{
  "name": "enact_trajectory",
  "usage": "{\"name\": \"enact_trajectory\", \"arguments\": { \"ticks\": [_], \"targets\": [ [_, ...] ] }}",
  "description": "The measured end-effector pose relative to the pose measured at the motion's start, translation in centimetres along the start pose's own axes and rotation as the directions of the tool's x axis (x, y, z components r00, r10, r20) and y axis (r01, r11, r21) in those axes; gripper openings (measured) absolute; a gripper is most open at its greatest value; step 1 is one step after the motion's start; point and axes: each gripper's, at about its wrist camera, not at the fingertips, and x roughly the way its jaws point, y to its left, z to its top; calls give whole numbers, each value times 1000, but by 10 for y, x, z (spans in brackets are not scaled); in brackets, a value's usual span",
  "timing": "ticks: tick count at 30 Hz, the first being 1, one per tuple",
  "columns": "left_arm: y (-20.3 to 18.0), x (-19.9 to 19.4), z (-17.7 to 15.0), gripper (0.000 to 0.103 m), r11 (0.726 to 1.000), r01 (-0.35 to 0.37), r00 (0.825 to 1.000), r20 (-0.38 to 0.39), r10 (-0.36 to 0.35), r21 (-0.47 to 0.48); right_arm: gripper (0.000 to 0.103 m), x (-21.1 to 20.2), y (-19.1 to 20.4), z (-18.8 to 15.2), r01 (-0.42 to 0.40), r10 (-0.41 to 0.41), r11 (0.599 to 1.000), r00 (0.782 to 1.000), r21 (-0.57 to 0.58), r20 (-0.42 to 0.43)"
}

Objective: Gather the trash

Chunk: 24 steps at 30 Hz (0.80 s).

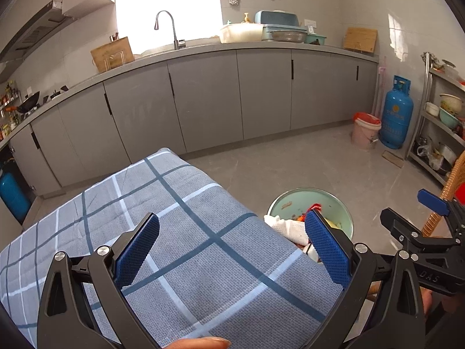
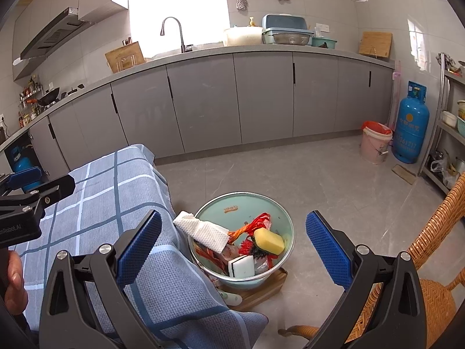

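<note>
left gripper (image 1: 232, 250) spread, empty, above tablecloth (image 1: 180, 232) | right gripper (image 2: 234, 247) spread, empty, over bin (image 2: 286, 221) | paper towel (image 2: 203, 231) on bin rim beside table edge | nudge fully inside, avoid snagging cloth

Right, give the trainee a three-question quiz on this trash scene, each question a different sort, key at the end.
1. True or false: the left gripper and the right gripper are both open and hold nothing.
2. Multiple choice: the yellow sponge lies A) on the checked cloth, B) inside the green bin, C) on the wicker chair.
3. Fill in: the white paper towel rests across the bin's ____ rim, the side next to the cloth.

Key: 1 true; 2 B; 3 left.
</note>
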Motion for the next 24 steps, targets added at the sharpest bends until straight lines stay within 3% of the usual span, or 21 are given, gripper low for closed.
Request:
{"name": "enact_trajectory", "arguments": {
  "ticks": [15, 24],
  "targets": [
    [3, -3, -1, 99, 1000, 17, 1000, -4, -17, -1, 98, -6, 5, 8, -12, 12, 1000, 1000, -13, 13],
    [23, -19, -9, 99, 999, -34, 999, -2, 34, -20, 98, -17, 22, 14, -70, 71, 997, 997, -22, 41]
  ]
}}
